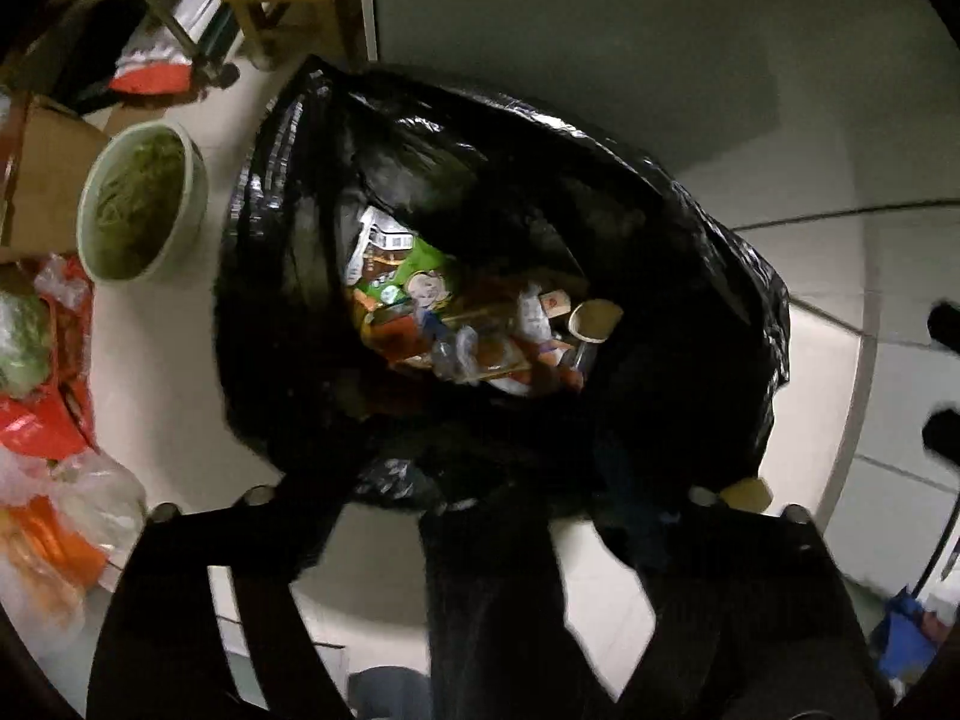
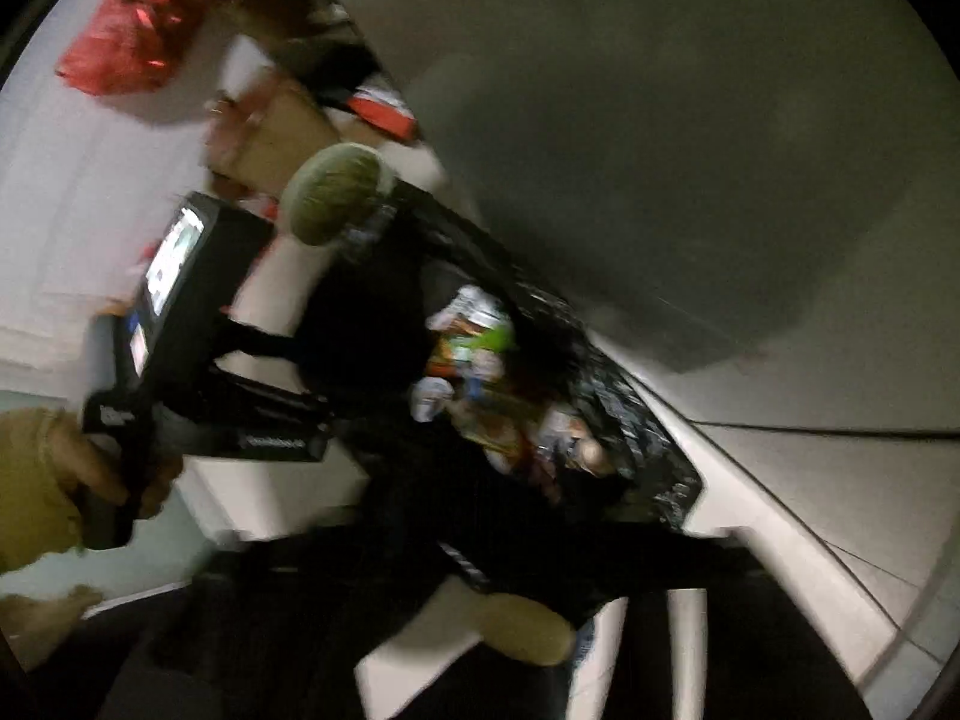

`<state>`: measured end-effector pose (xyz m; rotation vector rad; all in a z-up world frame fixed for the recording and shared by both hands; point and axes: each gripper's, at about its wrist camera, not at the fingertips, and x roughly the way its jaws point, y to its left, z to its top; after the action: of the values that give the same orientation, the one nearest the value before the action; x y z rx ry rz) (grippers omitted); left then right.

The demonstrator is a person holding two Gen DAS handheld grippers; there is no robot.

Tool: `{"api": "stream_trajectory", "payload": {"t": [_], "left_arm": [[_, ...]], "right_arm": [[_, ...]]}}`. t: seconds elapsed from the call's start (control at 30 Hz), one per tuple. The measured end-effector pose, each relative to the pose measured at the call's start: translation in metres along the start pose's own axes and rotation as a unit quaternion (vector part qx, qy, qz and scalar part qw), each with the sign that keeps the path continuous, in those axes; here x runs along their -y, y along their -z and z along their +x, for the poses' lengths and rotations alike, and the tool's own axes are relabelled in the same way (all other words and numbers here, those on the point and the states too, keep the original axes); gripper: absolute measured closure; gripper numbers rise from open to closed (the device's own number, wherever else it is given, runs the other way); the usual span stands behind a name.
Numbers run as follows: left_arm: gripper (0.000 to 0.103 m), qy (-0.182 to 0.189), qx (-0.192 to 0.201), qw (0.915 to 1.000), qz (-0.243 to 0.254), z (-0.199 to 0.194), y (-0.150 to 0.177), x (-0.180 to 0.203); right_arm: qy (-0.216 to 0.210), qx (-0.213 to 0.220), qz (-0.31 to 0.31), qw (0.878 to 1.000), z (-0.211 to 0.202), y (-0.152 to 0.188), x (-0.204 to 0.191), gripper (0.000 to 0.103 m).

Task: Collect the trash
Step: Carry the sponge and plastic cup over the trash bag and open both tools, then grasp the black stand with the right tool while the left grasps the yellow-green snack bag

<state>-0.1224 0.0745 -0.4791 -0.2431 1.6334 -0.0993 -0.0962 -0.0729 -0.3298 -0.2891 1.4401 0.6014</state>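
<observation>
The left gripper stood wide open over the black bag; the right gripper's jaw state was unclear. Wrapper print was unreadable.

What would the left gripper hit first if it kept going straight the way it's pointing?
Most likely the black trash bag: the left gripper points into its open mouth, toward the wrappers inside. Depth is unclear.

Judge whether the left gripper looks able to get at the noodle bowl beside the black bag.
Probably yes: the noodle bowl sits uncovered on the floor beside the black bag, and the left gripper is open.
</observation>
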Motion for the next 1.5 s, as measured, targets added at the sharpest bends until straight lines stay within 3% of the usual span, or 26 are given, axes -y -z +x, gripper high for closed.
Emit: {"api": "stream_trajectory", "payload": {"t": [0.03, 0.1, 0.2, 0.33, 0.6, 0.77, 0.9, 1.0, 1.1, 1.2, 1.3, 1.4, 1.5], "left_arm": [[0.013, -0.005, -0.009, 0.9999, -0.002, 0.006, -0.001, -0.001], [0.012, -0.025, -0.033, 0.9992, 0.003, 0.018, 0.001, -0.001], [0.012, -0.025, -0.044, 0.9984, 0.023, 0.017, 0.002, 0.002], [0.012, -0.025, -0.036, 0.9976, 0.053, -0.006, 0.007, 0.004], [0.012, -0.026, -0.022, 0.9953, 0.091, -0.051, 0.019, 0.006], [0.012, -0.024, -0.022, 0.9917, 0.124, -0.067, 0.024, 0.016], [0.012, -0.016, 0.002, 0.9857, 0.168, -0.099, 0.024, 0.036], [0.012, 0.002, 0.042, 0.9782, 0.203, -0.147, 0.027, 0.051], [0.012, 0.018, 0.096, 0.9649, 0.244, -0.211, 0.029, 0.071], [0.012, 0.047, 0.155, 0.9484, 0.272, -0.280, 0.026, 0.094], [0.012, 0.071, 0.220, 0.9297, 0.287, -0.332, 0.011, 0.123], [0.012, 0.088, 0.276, 0.9134, 0.286, -0.362, -0.022, 0.154], [0.012, 0.074, 0.313, 0.9068, 0.273, -0.372, -0.066, 0.190]], "right_arm": [[0.000, -0.001, 0.004, 1.000, 0.001, 0.004, 0.004, 0.049], [0.006, -0.007, 0.024, 1.000, 0.002, 0.011, 0.013, 0.049], [0.005, -0.007, 0.049, 0.999, -0.003, 0.013, 0.018, 0.048], [0.005, 0.014, 0.060, 0.998, -0.021, 0.013, 0.011, 0.042], [0.000, 0.057, 0.085, 0.995, -0.065, 0.008, 0.007, 0.042], [0.014, 0.093, 0.121, 0.988, -0.103, 0.006, 0.013, 0.042], [0.006, 0.137, 0.139, 0.981, -0.148, 0.006, 0.011, 0.042], [-0.008, 0.176, 0.141, 0.974, -0.185, 0.008, 0.005, 0.038], [-0.023, 0.230, 0.133, 0.964, -0.239, 0.007, -0.002, 0.037], [-0.021, 0.285, 0.121, 0.951, -0.288, 0.006, -0.003, 0.030], [0.026, 0.355, 0.101, 0.929, -0.344, -0.005, 0.021, 0.025], [0.076, 0.386, 0.093, 0.915, -0.372, -0.025, 0.059, 0.020], [0.109, 0.400, 0.093, 0.905, -0.389, -0.058, 0.123, 0.014]]}}
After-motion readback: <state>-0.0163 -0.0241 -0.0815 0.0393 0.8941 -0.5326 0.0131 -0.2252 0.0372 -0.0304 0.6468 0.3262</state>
